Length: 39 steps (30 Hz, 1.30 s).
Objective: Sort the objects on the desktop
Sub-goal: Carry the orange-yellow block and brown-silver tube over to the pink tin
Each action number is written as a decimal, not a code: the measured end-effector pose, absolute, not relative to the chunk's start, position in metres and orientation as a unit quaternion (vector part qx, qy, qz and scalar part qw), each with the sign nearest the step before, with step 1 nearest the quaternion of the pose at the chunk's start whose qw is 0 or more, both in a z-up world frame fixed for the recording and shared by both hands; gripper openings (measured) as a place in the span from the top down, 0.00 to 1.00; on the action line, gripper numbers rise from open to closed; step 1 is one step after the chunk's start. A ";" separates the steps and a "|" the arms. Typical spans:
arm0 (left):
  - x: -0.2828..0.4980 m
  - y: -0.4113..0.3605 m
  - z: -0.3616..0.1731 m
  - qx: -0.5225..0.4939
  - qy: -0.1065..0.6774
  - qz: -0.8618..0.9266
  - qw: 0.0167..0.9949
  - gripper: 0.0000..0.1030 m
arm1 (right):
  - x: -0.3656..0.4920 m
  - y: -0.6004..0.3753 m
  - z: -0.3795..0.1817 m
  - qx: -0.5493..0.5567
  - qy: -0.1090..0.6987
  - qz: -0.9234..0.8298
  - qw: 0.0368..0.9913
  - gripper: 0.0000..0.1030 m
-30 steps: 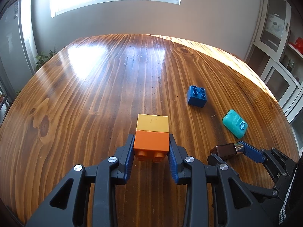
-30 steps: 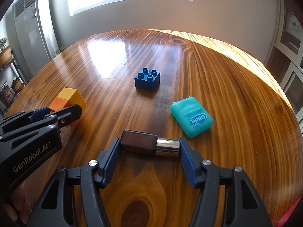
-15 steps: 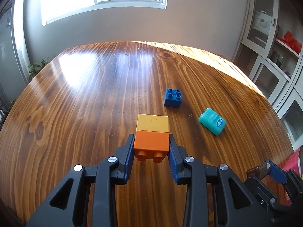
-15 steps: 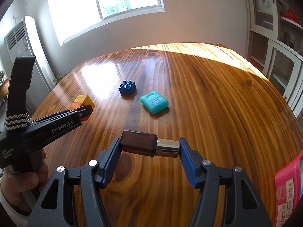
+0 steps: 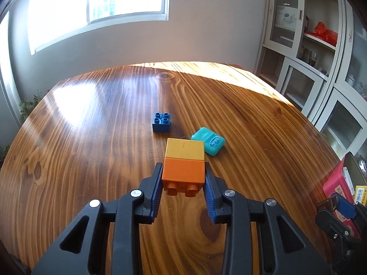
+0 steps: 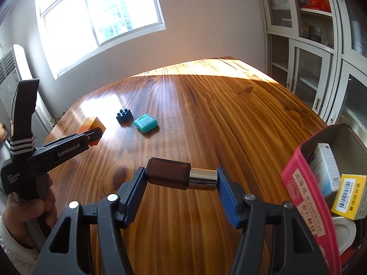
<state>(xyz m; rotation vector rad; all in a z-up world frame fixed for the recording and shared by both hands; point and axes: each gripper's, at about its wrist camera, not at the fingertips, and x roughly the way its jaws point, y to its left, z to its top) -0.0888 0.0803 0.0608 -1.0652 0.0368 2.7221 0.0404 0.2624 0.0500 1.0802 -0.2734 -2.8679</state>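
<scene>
My left gripper is shut on an orange-and-yellow brick stack, held above the wooden table; it also shows in the right wrist view. My right gripper is shut on a dark brown tube with a silver cap, held crosswise above the table, left of a red tin box. A blue brick and a teal floss case lie on the table beyond the left gripper; they also show in the right wrist view, brick and case.
The red tin at the table's right edge holds a white carton and a yellow carton. White glass-door cabinets stand to the right. A window is on the far wall.
Both grippers have lifted and pulled back from the table with their objects. The right gripper has swung right, bringing the red tin into view. The blue brick and floss case have not moved.
</scene>
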 end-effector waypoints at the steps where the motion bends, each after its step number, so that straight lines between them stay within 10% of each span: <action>1: -0.086 0.084 0.062 -0.360 0.015 0.926 0.113 0.65 | 0.045 0.267 0.051 0.348 -0.091 -0.933 0.028 0.36; 39: -0.001 0.215 0.084 -0.337 0.083 0.908 0.236 0.65 | 0.166 0.420 0.067 0.264 -0.184 -0.937 -0.140 0.36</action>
